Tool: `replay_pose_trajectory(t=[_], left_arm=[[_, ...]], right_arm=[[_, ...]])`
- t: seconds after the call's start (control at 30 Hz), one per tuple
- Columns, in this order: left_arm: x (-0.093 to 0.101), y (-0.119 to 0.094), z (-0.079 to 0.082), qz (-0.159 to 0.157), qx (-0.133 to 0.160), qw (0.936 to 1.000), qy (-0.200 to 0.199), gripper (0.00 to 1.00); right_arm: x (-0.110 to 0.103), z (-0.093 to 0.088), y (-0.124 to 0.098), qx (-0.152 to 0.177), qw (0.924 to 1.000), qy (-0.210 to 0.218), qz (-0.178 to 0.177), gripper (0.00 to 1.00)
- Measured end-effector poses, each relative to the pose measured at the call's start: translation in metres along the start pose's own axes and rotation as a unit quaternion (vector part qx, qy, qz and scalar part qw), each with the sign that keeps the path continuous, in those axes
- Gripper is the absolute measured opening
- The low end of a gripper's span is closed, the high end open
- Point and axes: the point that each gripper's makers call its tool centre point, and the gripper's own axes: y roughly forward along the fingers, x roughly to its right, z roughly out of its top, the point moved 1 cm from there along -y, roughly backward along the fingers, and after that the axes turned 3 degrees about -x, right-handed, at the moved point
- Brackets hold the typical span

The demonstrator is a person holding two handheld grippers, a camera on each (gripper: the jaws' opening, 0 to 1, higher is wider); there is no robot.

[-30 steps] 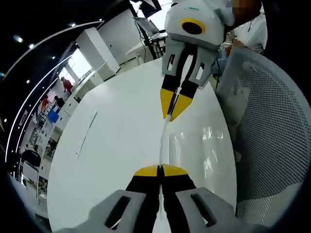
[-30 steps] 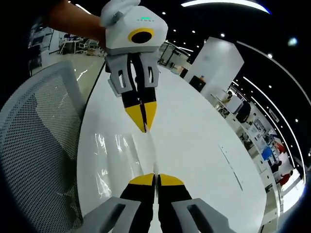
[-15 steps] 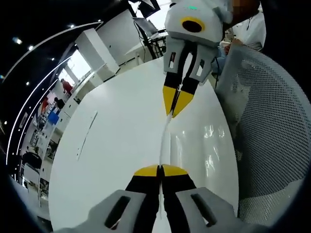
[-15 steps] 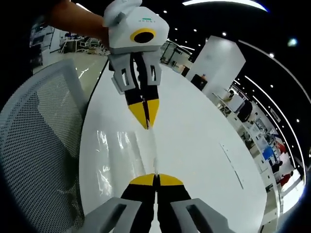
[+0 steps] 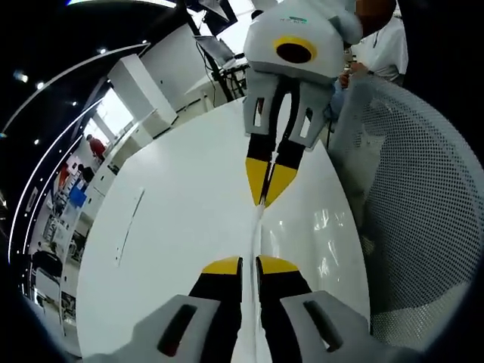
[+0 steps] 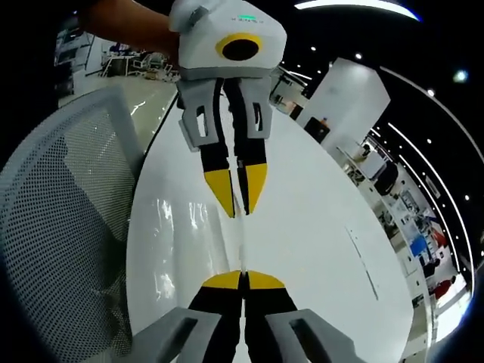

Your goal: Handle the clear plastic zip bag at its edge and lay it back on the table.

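Edgewise, zip bag (image 5: 255,227) spans between parted left claw (image 5: 249,264) and right claw (image 6: 242,275), which pinches it.

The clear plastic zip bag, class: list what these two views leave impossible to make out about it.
- Clear plastic zip bag: seen edge-on in the left gripper view, so its outline and contents are unreadable.
- Its zip end: hidden between the left gripper tips.
- In the right gripper view, its body is just glare against the white table.
- Whether it touches the table: unclear.
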Motion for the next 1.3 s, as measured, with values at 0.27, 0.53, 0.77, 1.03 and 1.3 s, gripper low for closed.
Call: replay_pose_trajectory(t=[0.27,0.53,0.77,1.03,1.3], left_arm=[[0.003,0.006,0.014,-0.008,0.012,0.9998,0.010,0.04],[0.010,0.014,0.026,-0.021,0.021,0.9992,0.029,0.04],[0.013,0.018,0.030,-0.029,0.020,0.9985,0.042,0.03],[0.015,0.024,0.031,-0.034,0.016,0.9978,0.054,0.03],[0.017,0.025,0.032,-0.041,0.016,0.9971,0.063,0.01]], right_arm=[[-0.001,0.001,0.001,-0.001,1.0000,0.002,0.003,0.00],[-0.002,0.002,0.001,-0.003,1.0000,0.005,0.004,0.00],[-0.001,0.002,0.000,-0.003,1.0000,0.008,0.004,0.00],[-0.002,0.002,-0.001,-0.002,0.9999,0.016,0.005,0.00],[-0.002,0.000,-0.002,-0.004,0.9997,0.023,0.005,0.00]])
